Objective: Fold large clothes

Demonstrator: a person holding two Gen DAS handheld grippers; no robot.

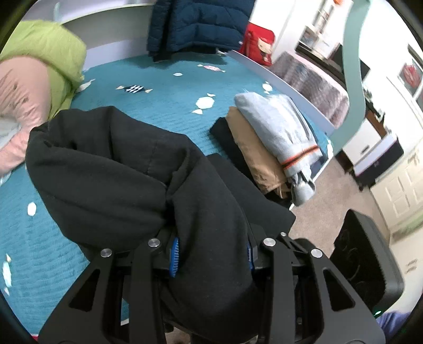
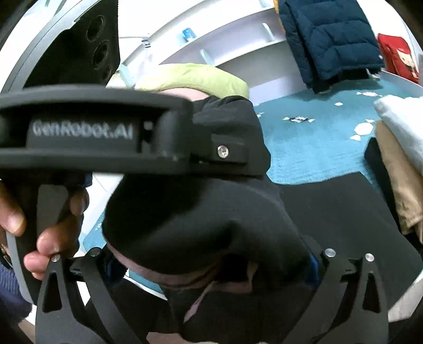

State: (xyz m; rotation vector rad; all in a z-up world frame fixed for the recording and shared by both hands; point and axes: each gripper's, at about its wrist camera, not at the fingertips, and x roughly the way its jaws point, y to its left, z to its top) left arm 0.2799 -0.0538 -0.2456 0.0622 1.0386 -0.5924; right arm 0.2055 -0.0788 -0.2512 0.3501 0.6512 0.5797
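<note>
A large black garment [image 1: 127,172] is bunched up and held over the teal bed cover [image 1: 169,98]. My left gripper [image 1: 211,254] is shut on a thick fold of it, with the blue pads [image 1: 174,255] pressed against the cloth. In the right wrist view the same black garment [image 2: 201,219] drapes over my right gripper [image 2: 211,262], which is shut on it; its fingertips are hidden by cloth. The left gripper's body [image 2: 105,137] crosses the right view close in front, held by a hand [image 2: 50,238].
A stack of folded clothes [image 1: 275,137], black, tan and light blue, lies at the bed's right edge. A navy puffer jacket [image 1: 195,23] hangs at the headboard. A green cushion [image 1: 50,53] and a pink pillow [image 1: 18,105] lie at the left. Beige carpet [image 1: 327,198] is to the right.
</note>
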